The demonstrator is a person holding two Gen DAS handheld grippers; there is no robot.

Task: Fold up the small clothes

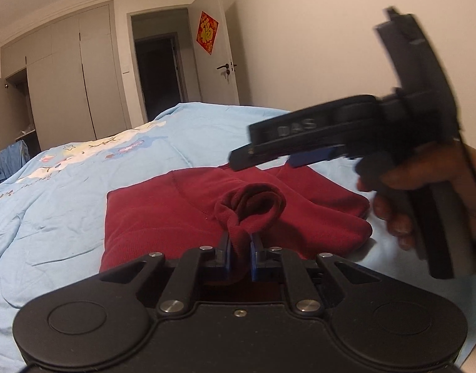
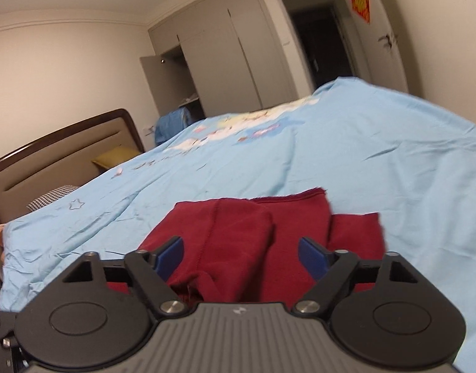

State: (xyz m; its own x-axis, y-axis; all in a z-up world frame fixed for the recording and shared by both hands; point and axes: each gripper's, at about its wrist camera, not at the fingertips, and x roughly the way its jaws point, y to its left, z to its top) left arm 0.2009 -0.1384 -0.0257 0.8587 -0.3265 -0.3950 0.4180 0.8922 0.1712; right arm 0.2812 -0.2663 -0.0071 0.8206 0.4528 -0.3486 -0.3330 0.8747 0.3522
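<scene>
A small dark red garment [image 1: 163, 217] lies partly folded on the light blue bedspread [image 1: 67, 202]. My left gripper [image 1: 240, 242] is shut on a bunched fold of the red cloth [image 1: 253, 205], which stands up between its blue pads. In the left wrist view the right gripper [image 1: 263, 160] hovers, blurred, above the garment's far right side, held by a hand [image 1: 424, 192]. Seen from the right wrist, the right gripper [image 2: 241, 253] is open above the red garment [image 2: 238, 233], with nothing between its blue pads [image 2: 171, 256].
The bed's brown headboard [image 2: 51, 143] and a yellow pillow [image 2: 113, 157] lie at the left. Grey wardrobes [image 1: 67, 77], a dark doorway [image 1: 158, 71] and a white door with a red decoration [image 1: 208, 32] stand beyond the bed.
</scene>
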